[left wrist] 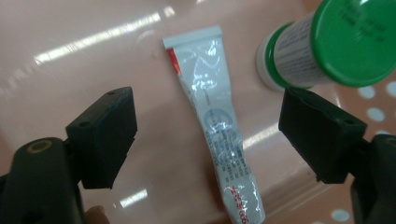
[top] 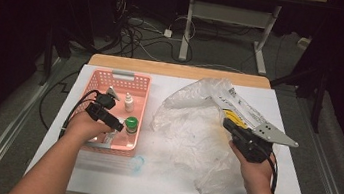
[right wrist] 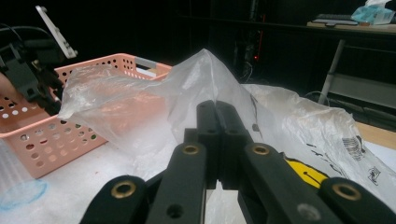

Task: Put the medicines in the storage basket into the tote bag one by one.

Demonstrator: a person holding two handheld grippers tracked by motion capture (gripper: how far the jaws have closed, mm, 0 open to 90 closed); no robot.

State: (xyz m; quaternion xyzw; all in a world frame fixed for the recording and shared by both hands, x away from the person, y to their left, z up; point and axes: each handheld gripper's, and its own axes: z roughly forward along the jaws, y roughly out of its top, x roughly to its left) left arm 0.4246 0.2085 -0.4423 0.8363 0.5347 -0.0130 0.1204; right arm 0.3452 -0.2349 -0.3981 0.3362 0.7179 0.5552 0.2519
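High view: left gripper [top: 117, 125] reaches into the pink basket [top: 92, 81], right gripper [top: 227, 125] pinches the plastic bag [top: 191, 125] beside it. Left gripper view: jaws wide, straddling the ointment tube [left wrist: 219, 126] on the basket floor, untouched; soft, light, slippery, so best gripped mid-body. Right gripper view: jaws clamped on thin film.

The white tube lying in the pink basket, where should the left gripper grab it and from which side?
Grip the white tube across its flat middle, coming straight down from above. It lies flat on the pink basket floor, lengthwise between the open pads of the left gripper, so they would likely close on its long edges, clear of the green-capped bottle.
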